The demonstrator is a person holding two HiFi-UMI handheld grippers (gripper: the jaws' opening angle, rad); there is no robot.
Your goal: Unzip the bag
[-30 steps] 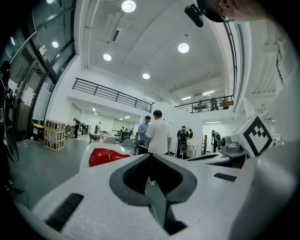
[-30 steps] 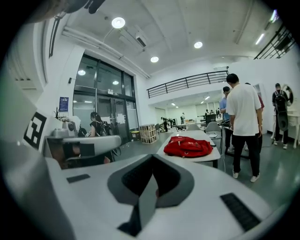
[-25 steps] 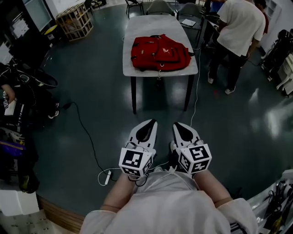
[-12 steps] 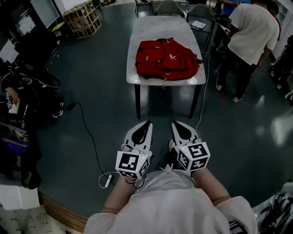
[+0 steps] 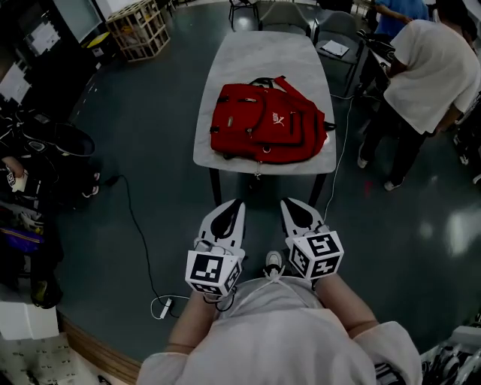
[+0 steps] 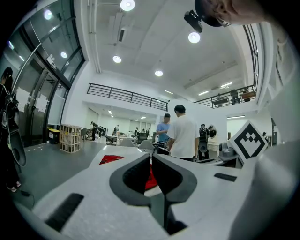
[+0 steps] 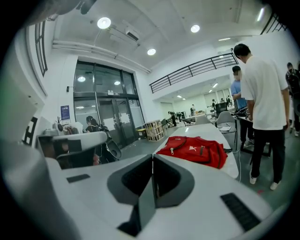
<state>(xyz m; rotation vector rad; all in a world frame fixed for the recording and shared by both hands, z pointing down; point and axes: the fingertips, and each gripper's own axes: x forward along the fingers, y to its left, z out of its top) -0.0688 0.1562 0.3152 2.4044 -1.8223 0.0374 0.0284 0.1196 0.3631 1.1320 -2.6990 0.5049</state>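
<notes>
A red backpack (image 5: pixel 264 126) lies flat on a long grey table (image 5: pixel 259 56), near the table's front end, with a zip pull hanging over the edge. In the right gripper view the backpack (image 7: pixel 194 151) shows ahead on the table (image 7: pixel 219 133). The left gripper view catches only a sliver of the red backpack (image 6: pixel 151 179) behind the jaws. My left gripper (image 5: pixel 229 210) and right gripper (image 5: pixel 293 208) are held side by side close to my body, short of the table's front edge. Both are shut with nothing between the jaws.
A person in a white shirt (image 5: pixel 432 71) stands at the table's right side, with another person behind. Chairs (image 5: pixel 282 15) sit at the far end. A wooden crate (image 5: pixel 139 28) stands back left. A cable (image 5: pixel 139 225) runs across the dark floor; equipment clutters the left edge.
The table and backpack have come nearer and lower in the head view as I walk toward them. Both grippers keep their place before my body, still shut.
</notes>
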